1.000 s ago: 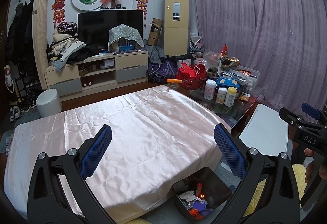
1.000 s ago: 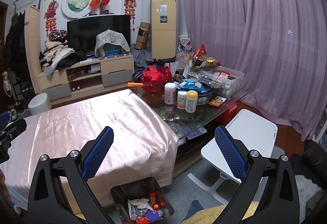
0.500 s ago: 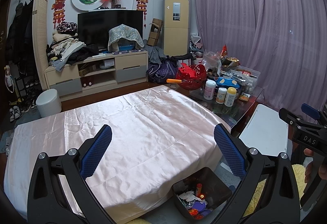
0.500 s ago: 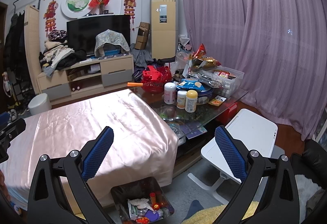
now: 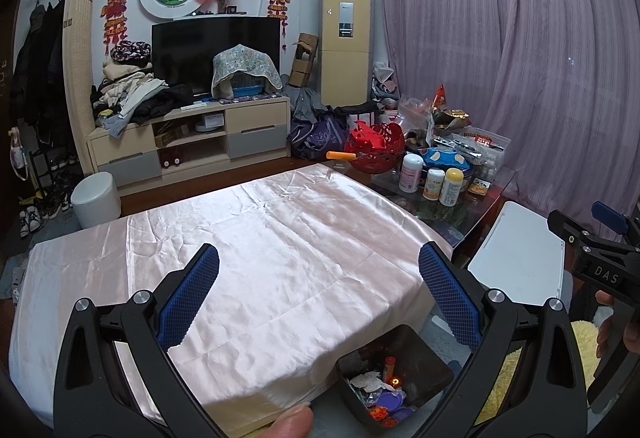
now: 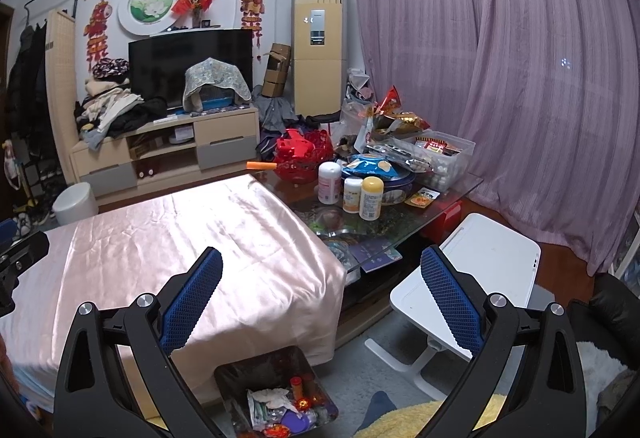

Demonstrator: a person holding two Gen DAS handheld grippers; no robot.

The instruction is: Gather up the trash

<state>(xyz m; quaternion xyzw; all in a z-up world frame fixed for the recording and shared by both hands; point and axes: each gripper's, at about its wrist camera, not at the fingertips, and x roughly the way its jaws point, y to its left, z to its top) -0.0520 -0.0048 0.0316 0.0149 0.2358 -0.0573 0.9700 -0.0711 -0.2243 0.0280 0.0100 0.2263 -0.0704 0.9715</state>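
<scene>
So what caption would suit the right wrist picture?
Right gripper open and empty above the pink-covered table, the trash bin on the floor below.

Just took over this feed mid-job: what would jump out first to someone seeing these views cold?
The wide pink satin cloth covering the low table fills the middle. Right of it, a glass coffee table is crowded with a red basket, bottles and snack bags. A dark trash bin holding scraps sits on the floor at the cloth's near corner, below both open claws.
</scene>
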